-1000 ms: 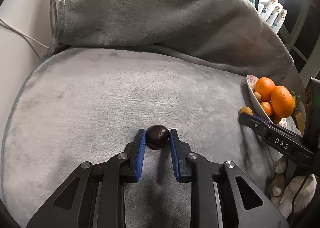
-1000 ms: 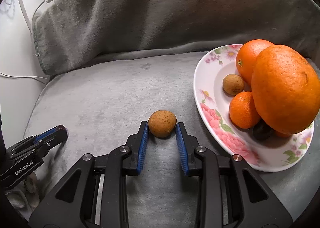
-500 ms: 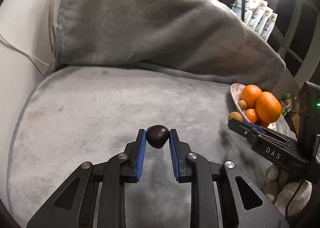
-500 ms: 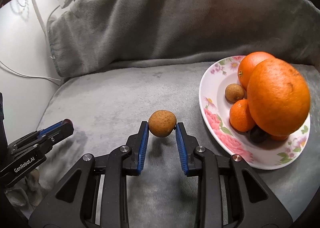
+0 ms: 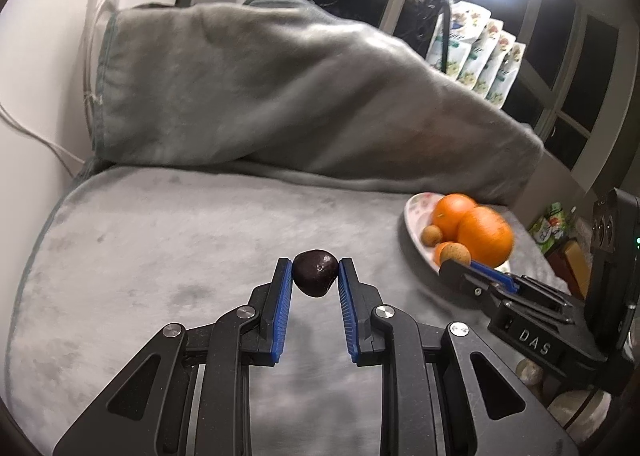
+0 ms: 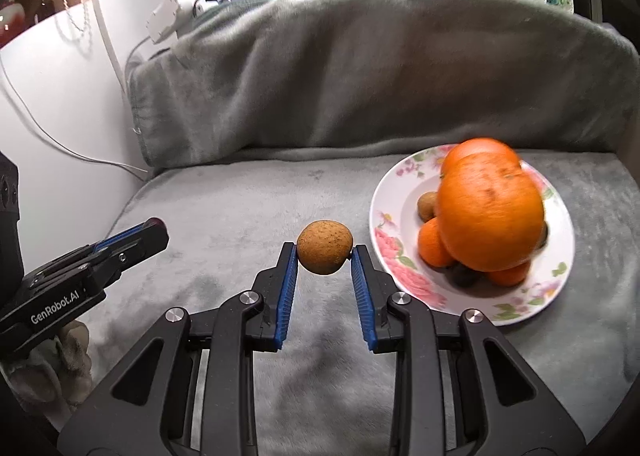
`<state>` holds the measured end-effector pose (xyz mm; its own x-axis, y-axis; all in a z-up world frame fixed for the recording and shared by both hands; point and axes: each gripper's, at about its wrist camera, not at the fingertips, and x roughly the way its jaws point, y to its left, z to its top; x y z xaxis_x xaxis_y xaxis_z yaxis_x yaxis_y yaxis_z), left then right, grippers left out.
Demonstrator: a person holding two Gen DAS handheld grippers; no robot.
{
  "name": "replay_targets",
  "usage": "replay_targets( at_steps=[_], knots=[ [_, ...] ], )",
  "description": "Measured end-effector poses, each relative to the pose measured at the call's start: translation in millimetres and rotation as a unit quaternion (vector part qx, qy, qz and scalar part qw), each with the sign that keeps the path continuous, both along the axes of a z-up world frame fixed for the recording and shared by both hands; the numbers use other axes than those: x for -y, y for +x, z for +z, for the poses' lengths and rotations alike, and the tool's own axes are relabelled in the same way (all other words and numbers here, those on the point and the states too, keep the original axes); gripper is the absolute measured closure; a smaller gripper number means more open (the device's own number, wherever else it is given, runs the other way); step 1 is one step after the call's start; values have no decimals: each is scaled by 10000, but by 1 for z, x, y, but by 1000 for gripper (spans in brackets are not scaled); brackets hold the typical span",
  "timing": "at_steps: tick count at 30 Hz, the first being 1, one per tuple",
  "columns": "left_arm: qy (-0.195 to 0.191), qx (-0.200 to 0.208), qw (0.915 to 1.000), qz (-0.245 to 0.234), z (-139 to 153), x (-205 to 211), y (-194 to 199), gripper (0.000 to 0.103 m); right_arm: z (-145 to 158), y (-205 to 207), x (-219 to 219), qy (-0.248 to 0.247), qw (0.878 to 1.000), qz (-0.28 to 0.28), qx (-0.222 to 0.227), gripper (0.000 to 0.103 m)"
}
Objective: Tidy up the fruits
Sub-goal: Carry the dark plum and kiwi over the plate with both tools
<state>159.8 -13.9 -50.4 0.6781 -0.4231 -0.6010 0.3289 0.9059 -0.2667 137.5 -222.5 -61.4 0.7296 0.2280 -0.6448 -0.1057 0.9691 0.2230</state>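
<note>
Left gripper [image 5: 315, 274]: fingers were clamped on a dark fruit [image 5: 315, 272], held above the grey blanket [image 5: 200, 240], probably to carry it to the plate [image 6: 390, 216].
Right gripper [image 6: 325, 254]: fingers were clamped on a brown fruit [image 6: 325, 247], also off the blanket, just left of the plate.
Plate: at the right, it held a big orange [image 6: 490, 216], smaller oranges and small fruits, so it was crowded.
In the way: the piled oranges left free room mostly at the near-left rim; the two grippers were near each other.
</note>
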Motion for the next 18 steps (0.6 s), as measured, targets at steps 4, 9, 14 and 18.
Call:
replay_targets(
  at_steps=[4,9,14,18],
  knots=[
    [-82,77,9999,-65,7,11,-4,82,9,-13,12,83,9999,-10,113,74],
    [-139,146,9997,-169,13,30,-9,82,17,-27,33,155,9996,-69,236,74],
    [-255,149,9992,-267,16,51,-8,82,24,-43,55,99,9988,-195,432,74],
    [-303,130,9987,-398,16,69,-7,82,26,-50,77,89,9982,-342,481,74]
  ],
)
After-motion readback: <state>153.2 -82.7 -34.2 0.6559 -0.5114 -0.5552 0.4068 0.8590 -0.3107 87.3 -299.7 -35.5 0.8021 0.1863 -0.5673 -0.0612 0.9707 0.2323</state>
